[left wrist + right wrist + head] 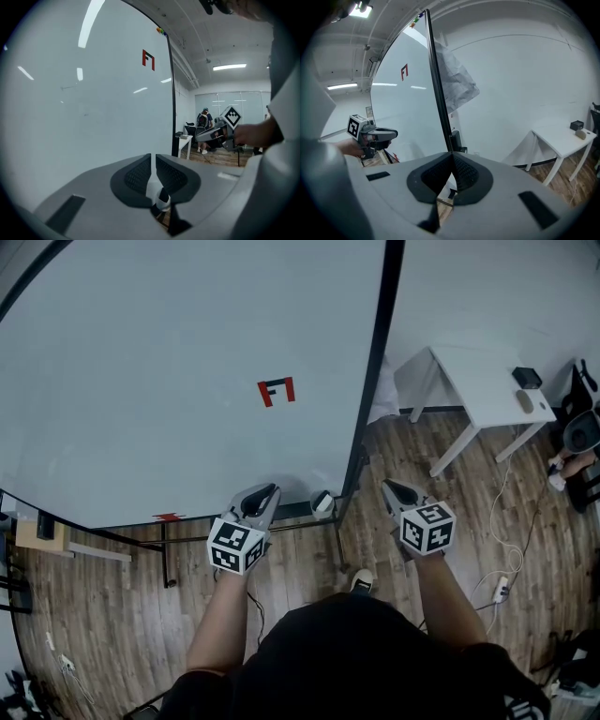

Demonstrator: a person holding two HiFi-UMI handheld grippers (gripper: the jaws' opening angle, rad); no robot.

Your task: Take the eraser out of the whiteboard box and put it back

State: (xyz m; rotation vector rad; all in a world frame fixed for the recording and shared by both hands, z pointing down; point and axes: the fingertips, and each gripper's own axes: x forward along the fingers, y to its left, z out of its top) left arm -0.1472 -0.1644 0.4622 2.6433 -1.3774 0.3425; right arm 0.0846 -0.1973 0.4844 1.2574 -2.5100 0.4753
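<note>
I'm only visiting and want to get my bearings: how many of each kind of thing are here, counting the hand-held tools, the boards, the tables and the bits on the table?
Tools: 2, the left tool and the right tool
Whiteboard: 1
White table: 1
Small items on the table: 2, a black box and a pale object
Total: 6

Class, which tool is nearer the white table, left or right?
Right. The right tool is past the whiteboard's edge, on the white table's side; the left tool faces the whiteboard, farther off.
</note>
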